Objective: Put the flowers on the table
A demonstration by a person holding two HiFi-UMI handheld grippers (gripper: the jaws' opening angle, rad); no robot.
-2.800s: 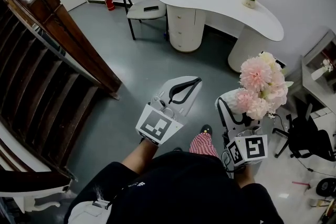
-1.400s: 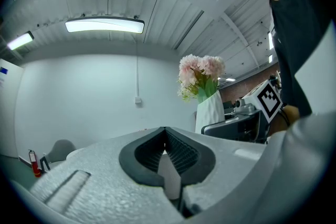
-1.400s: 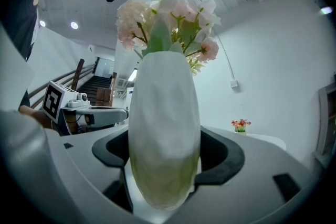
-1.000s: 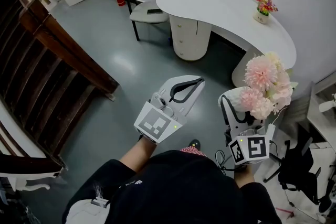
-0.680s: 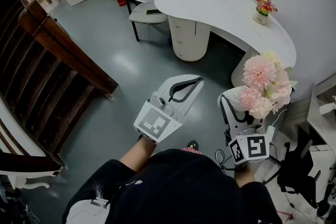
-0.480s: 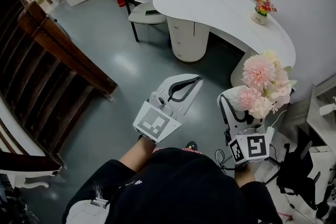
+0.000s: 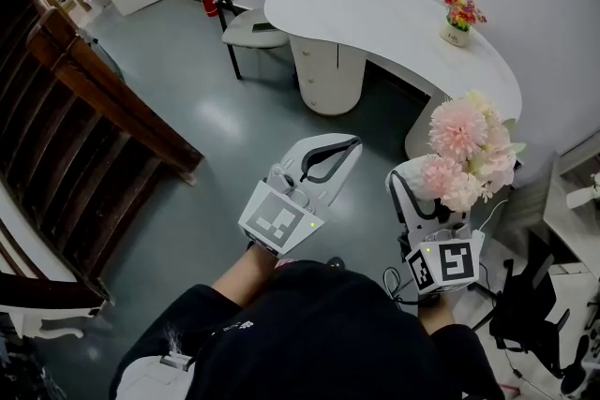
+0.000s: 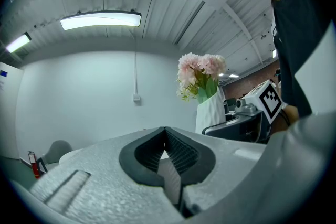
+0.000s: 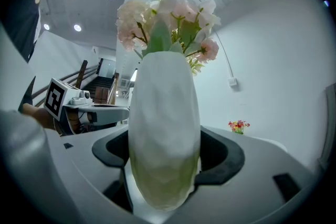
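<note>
Grey-floored office, with a curved white surface (image 7: pixel 375 14) well ahead of both grippers. There's a chair (image 7: pixel 251 9) at its far-left end and a small flower pot (image 7: pixel 457 17) sitting on its far-right end.

Head view: my right gripper (image 7: pixel 422 181) carries the flowers (image 7: pixel 466 155) upright, pink blooms poking up just past its tips, I guess so nothing tips out on the way. My left gripper (image 7: pixel 349 147) hangs off to its left, not touching.

Left gripper view: jaws pressed together with nothing between them, so it's just along for the ride. The bouquet shows off to its right.

Right gripper view: jaws clamped round the belly of the white vase (image 9: pixel 164 134), blooms above.

I'd call this mid-carry. The surface isn't within reach yet, so next up is closing the gap and setting the vase on a bare patch.
</note>
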